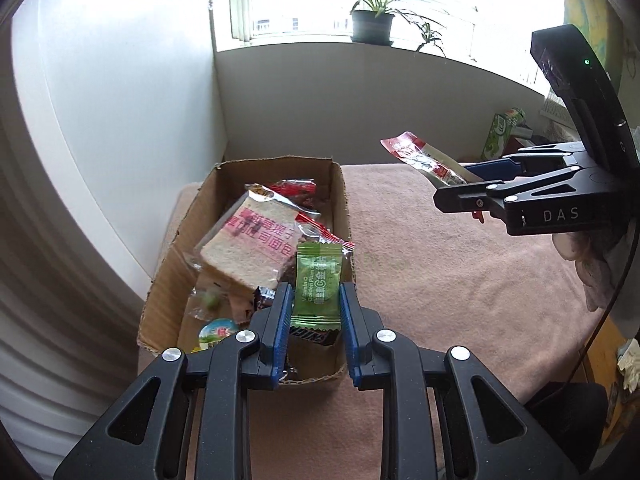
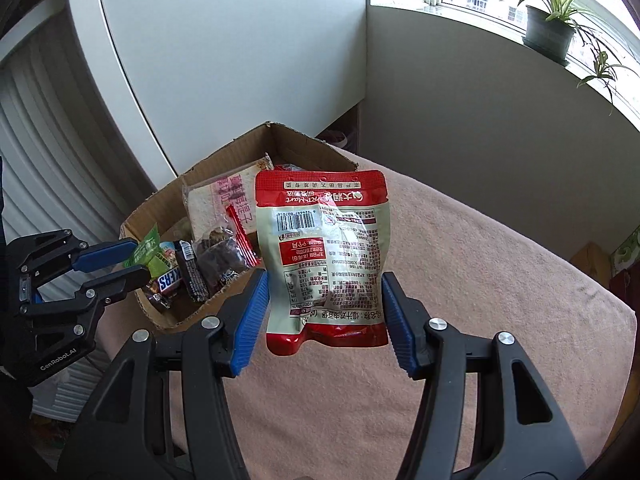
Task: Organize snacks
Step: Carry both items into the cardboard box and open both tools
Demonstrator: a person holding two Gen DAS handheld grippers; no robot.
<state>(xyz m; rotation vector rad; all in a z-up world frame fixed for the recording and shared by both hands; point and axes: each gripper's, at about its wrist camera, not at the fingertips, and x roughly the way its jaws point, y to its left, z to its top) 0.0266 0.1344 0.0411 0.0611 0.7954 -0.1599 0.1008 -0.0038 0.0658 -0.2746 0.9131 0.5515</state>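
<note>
My left gripper (image 1: 316, 304) is shut on a small green candy packet (image 1: 318, 286), held above the near end of an open cardboard box (image 1: 168, 276). In the right wrist view the same gripper (image 2: 134, 258) and green packet (image 2: 146, 254) hang over the box (image 2: 236, 148). My right gripper (image 2: 326, 304) is shut on a red and white snack pouch (image 2: 324, 252), lifted above the pink cloth to the right of the box. From the left wrist camera that pouch (image 1: 424, 158) sticks out of the right gripper (image 1: 460, 188). The box holds a wrapped bread slice (image 1: 248, 248), a Snickers bar (image 2: 168, 278) and several other snacks.
A pink cloth (image 1: 460, 280) covers the table. A white curved panel (image 1: 112, 120) stands left of the box, a wall behind it. On the window sill is a potted plant (image 1: 372, 20). A green carton (image 1: 502, 132) stands at the far right.
</note>
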